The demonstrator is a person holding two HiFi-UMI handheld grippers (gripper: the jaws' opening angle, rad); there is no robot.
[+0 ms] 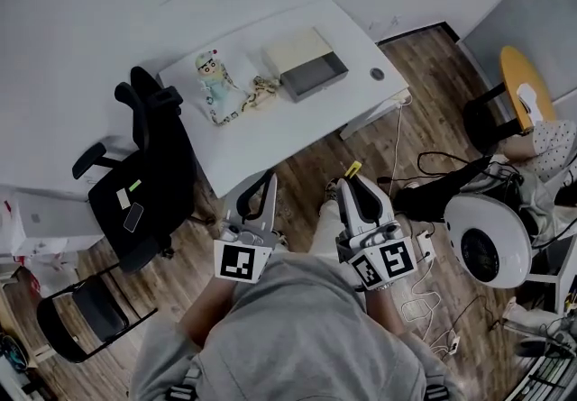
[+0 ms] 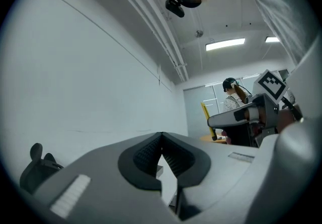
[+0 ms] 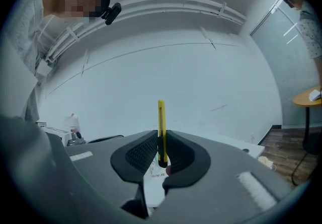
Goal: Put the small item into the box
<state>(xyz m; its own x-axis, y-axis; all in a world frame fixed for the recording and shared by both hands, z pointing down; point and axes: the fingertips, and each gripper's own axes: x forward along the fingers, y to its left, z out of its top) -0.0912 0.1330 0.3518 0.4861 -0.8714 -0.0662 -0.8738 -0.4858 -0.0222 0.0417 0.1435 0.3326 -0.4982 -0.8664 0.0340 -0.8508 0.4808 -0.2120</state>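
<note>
One counter (image 1: pixel 270 133) is carrying one box (image 1: pixel 305 63) and one doll (image 1: pixel 214 75). Two grippers are showing, the left gripper (image 1: pixel 261 181) and the right gripper (image 1: pixel 353 181), with one yellow cutter (image 3: pixel 161 117). Two chairs are standing: office chair (image 1: pixel 153 174), folding chair (image 1: pixel 86 309).

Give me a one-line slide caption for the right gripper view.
Right gripper clamps a slim yellow utility knife upright between its jaws, facing a white wall.

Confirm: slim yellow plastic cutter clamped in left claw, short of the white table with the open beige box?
Wrong side: the slim yellow plastic cutter is clamped in the right claw, as the right gripper view shows. It is short of the white table with the open beige box.
</note>
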